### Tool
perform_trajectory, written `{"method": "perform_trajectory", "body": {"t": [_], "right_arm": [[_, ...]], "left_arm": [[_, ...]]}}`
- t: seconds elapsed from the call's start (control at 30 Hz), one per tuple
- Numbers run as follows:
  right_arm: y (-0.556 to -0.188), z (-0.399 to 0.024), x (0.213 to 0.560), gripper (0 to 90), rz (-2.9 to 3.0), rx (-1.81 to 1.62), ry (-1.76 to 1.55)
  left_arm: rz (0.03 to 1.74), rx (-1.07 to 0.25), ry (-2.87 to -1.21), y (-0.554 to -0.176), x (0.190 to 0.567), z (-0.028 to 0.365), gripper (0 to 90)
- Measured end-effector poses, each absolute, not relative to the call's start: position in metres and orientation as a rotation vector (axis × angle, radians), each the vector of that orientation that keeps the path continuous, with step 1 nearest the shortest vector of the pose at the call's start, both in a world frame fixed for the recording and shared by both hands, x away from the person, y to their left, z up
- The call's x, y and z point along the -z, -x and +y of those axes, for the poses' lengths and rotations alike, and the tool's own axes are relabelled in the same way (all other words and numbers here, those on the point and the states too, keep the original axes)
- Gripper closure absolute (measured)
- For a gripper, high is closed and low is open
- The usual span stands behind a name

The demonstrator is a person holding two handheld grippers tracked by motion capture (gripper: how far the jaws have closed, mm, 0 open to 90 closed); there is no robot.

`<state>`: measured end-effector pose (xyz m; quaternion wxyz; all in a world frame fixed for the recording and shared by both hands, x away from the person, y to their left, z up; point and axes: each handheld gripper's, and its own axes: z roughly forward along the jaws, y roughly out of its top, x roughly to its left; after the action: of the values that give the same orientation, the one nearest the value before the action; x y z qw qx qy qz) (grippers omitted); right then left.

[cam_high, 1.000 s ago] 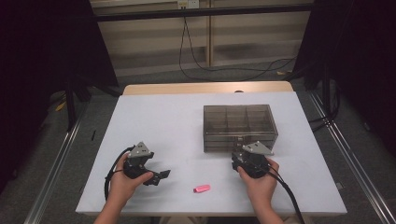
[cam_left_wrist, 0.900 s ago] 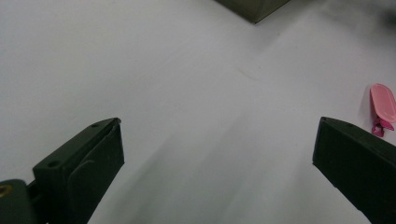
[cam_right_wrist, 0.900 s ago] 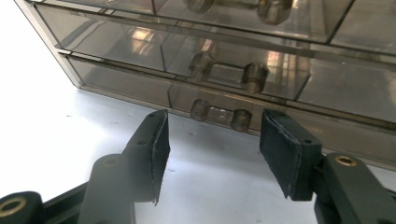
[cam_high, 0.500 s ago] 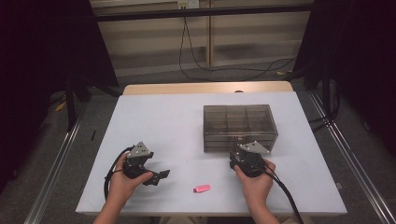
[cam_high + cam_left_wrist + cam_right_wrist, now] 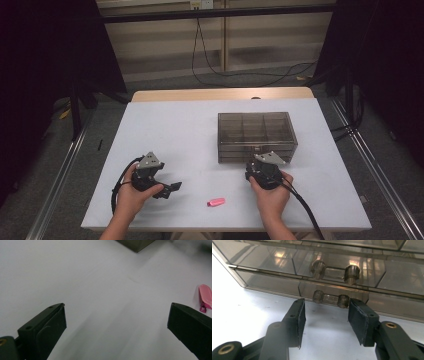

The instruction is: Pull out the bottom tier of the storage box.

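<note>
High view, from left to right: the left gripper (image 5: 169, 189) rests low over the white table (image 5: 175, 130) at the near left, held in the person's left hand (image 5: 134, 192), its jaws pointing right toward a small pink clip (image 5: 216, 202). In the left gripper view its jaws stand wide apart with only bare table between them, and the pink clip (image 5: 205, 297) lies just beyond the right-hand jaw.

The pink clip lies flat near the table's near edge, between the two hands and touching neither gripper; its long axis runs roughly left to right across the table.

Further right stands the smoky clear drawer box (image 5: 256, 134), its long side running left to right and its drawer fronts facing the person. The right gripper (image 5: 263, 169), in the right hand (image 5: 272, 192), points away from the person at the box's front face. In the right gripper view its jaws have just been closing and stand about half apart, either side of the lower drawer handle (image 5: 328, 299), a short clear bar lying level. The pads do not yet press it.
</note>
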<state>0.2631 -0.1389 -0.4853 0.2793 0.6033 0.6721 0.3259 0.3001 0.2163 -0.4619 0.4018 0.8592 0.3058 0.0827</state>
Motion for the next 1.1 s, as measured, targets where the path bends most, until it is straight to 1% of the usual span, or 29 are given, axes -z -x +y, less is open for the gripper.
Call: {"method": "perform_trajectory", "body": {"t": [0.27,0.57,1.1], "right_arm": [[-0.2666,-0.1365,0.4864,48.7,1.786,-0.852,-1.637],[-0.2671,-0.1346,0.4881,54.7,1.755,-0.824,-1.669],[-0.2652,-0.1340,0.4862,55.4,1.754,-0.823,-1.684]], "left_arm": [[0.766,-0.210,-2.176,-0.3009,0.4624,0.2168,2.2],[0.762,-0.209,-2.171,-0.3016,0.4627,0.2172,2.3],[0.762,-0.219,-2.181,-0.3011,0.4627,0.2161,2.5]]}}
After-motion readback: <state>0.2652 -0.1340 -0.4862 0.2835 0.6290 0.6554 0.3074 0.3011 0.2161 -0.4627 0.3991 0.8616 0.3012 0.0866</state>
